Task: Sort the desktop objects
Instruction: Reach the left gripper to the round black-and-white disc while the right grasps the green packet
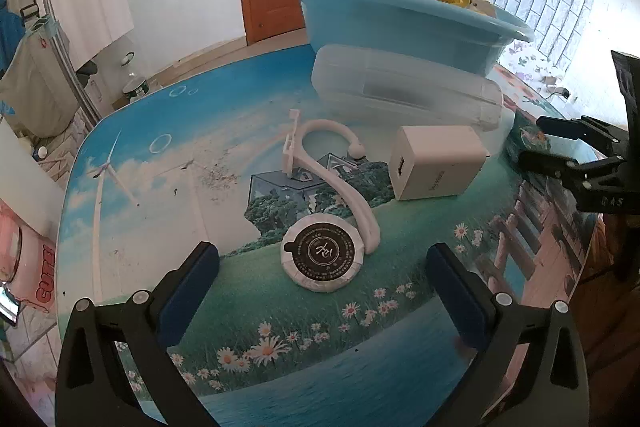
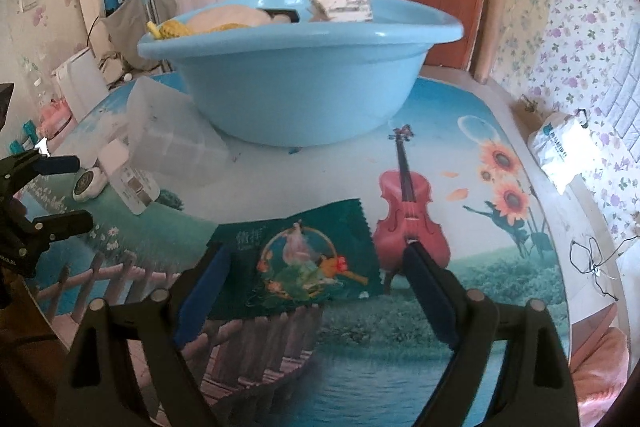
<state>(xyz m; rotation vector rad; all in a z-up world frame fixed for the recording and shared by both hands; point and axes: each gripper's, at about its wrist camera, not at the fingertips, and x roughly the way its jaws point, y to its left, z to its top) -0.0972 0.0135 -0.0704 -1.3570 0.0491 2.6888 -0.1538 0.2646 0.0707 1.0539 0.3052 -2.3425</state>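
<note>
A round wrapped soap (image 1: 323,255) with a black label lies on the picture-printed table (image 1: 160,187), leaning on a white plastic hook (image 1: 344,187). My left gripper (image 1: 322,253) is open wide, a finger on each side of the soap and apart from it. A white charger block (image 1: 436,163) sits behind the soap to the right. In the right wrist view a green printed packet (image 2: 304,263) lies flat between the fingers of my right gripper (image 2: 316,251). The left pad is at the packet's edge and the right pad stands clear of it. The blue basin (image 2: 300,75) behind holds several items.
A clear plastic box (image 1: 404,95) lies against the basin's (image 1: 400,27) front. A white bag (image 2: 560,151) and a thin black wire (image 2: 592,259) lie near the table's right edge. The right gripper (image 1: 532,141) shows at the right of the left wrist view.
</note>
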